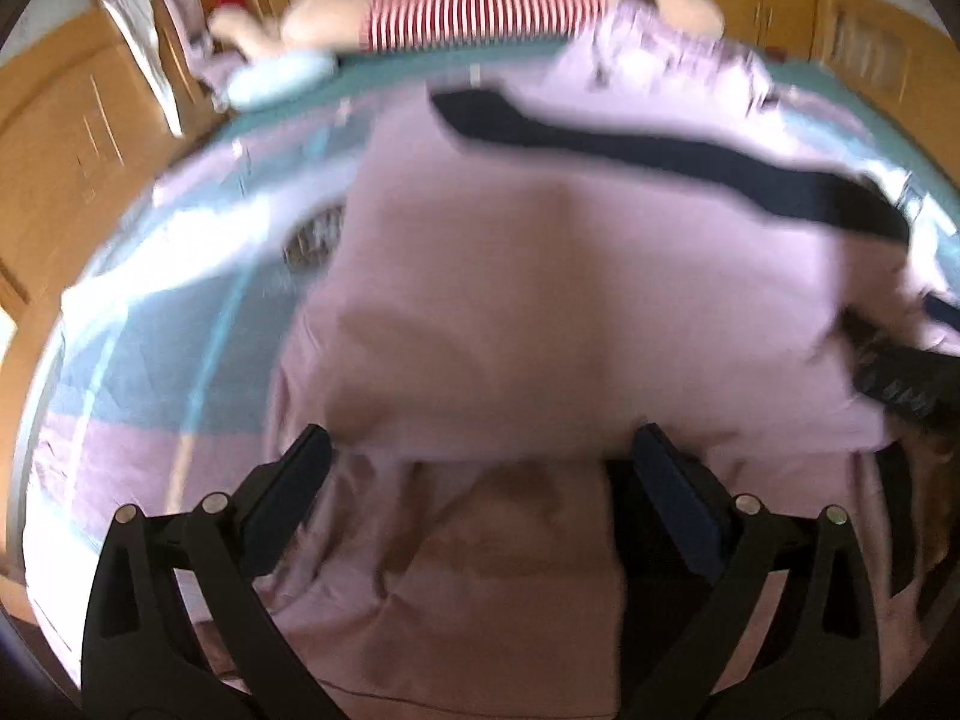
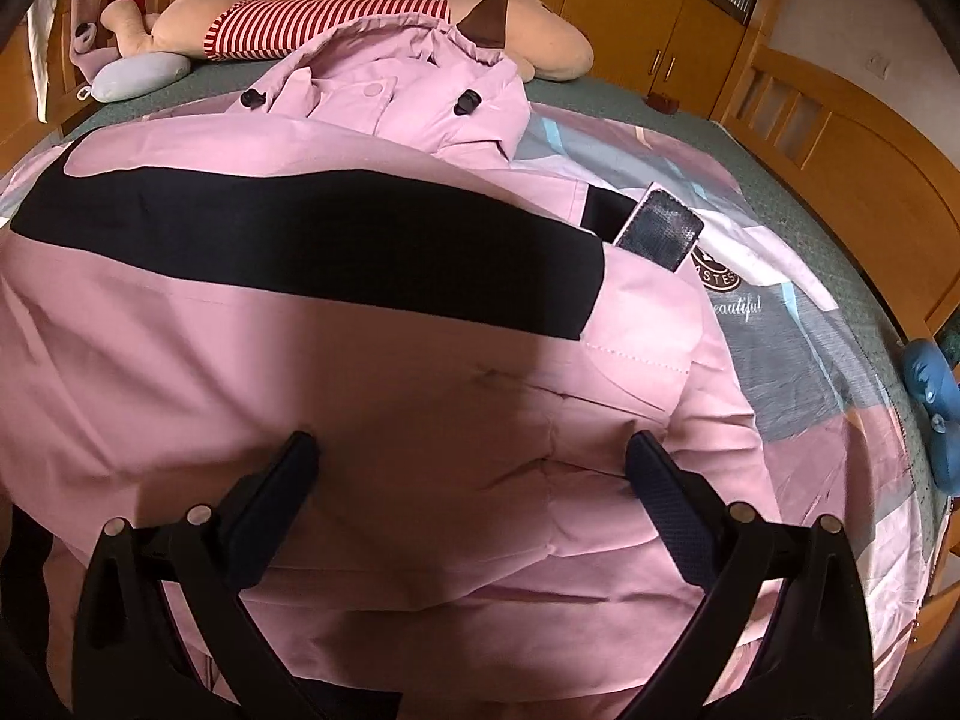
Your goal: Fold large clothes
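I had the pink coat [image 2: 372, 396] spread across the bed [image 2: 840, 228], hood toward the striped plush toy [image 2: 336, 24] at the far edge, a black band [image 2: 312, 246] crossing its body. A cuff tab [image 2: 663, 228] lay at the coat's right side on the patterned quilt [image 2: 798, 360].

Left tool [image 1: 480, 456]: jaws spread wide, holding nothing, poised low over the near part of the coat. This view was blurred, so I could not tell whether the tips touched the cloth. Right tool [image 2: 471, 456]: likewise released, empty, just above the pink fabric below the band.

Handling, as I judged it: the coat looked padded and bulky, soft rather than stiff, with a smooth shell that would likely slip between the pads. A thin pinch of the shell alone would probably slide or lift only the top layer. Better holds seemed to be the stitched seam [image 2: 636, 357] near the right side and the near hem, where layers are doubled. With both tools gripping at matching points, the weight should spread evenly, and the fold would sag less in the middle.
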